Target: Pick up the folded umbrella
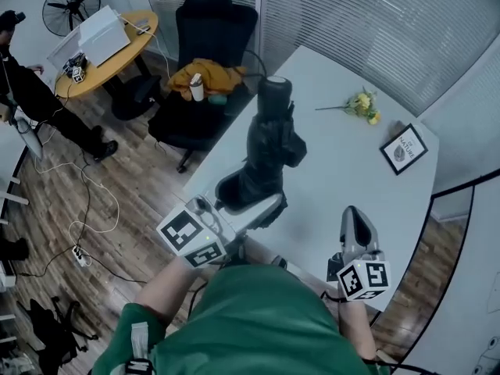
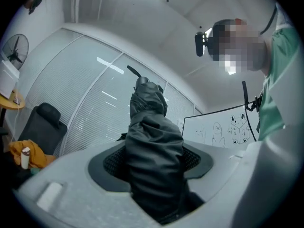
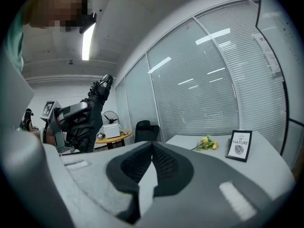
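Fabric on the black folded umbrella [image 1: 269,143] looks soft and slippery over a stiff core; the left claw [image 1: 251,212] pinches its near end. Right claw [image 3: 152,161] sits pressed together, empty.

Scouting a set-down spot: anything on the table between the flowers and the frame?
Nothing. The table is bare between the flowers and the frame; both the head view and the right gripper view show it.

Left tongs [image 1: 260,208]: clamped on the folded umbrella [image 1: 268,148], one pad on each side of it; pointing away from the body.
Right tongs [image 1: 353,219]: jaws together, nothing between them; pointing forward, well apart from the left.
Left forearm [image 1: 168,287]: bare, extended forward and leftward from the torso.
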Motion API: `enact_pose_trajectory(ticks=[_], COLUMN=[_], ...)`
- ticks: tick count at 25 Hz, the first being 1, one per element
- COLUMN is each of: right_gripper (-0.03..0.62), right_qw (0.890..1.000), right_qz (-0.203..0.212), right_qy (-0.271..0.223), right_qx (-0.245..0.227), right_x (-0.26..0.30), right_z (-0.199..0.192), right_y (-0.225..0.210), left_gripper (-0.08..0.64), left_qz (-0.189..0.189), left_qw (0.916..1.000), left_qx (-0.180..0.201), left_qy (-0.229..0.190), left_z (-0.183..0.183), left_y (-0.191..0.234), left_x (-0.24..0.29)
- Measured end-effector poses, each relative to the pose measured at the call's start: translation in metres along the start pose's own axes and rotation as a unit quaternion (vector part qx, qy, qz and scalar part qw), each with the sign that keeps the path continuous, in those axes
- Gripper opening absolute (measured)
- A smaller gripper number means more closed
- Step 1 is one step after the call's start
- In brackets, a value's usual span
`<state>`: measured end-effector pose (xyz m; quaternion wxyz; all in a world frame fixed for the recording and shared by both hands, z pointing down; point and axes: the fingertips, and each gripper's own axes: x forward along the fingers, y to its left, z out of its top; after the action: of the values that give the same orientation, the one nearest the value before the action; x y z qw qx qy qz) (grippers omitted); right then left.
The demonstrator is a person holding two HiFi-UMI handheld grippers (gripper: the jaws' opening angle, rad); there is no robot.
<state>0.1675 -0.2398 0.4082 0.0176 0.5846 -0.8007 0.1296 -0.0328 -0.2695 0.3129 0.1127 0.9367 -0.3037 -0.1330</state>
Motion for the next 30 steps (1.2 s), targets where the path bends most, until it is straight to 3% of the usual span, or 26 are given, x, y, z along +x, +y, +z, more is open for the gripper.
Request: enact_pose_trajectory(ticks=[11,30], right_gripper=[0.003,0.003], right_qw=[0.997,0.997], right_qz=[0.036,0.050], right_qy=[-0.043,-0.038], right_qx=[-0.049,-0.038], right_x=[0.003,0.019], right_z=[0.027,0.028], right_y=[0.031,0.032], left_gripper=[0.288,0.288], left_qz=[0.002,0.015], left_qw=[0.9992,0.9996], left_qx=[0.036,-0.018], left_qy=[0.015,0.014], left_z=[-0.014,-0.020], left_y=[0.001,0.021], left_x=[-0.010,-0.012])
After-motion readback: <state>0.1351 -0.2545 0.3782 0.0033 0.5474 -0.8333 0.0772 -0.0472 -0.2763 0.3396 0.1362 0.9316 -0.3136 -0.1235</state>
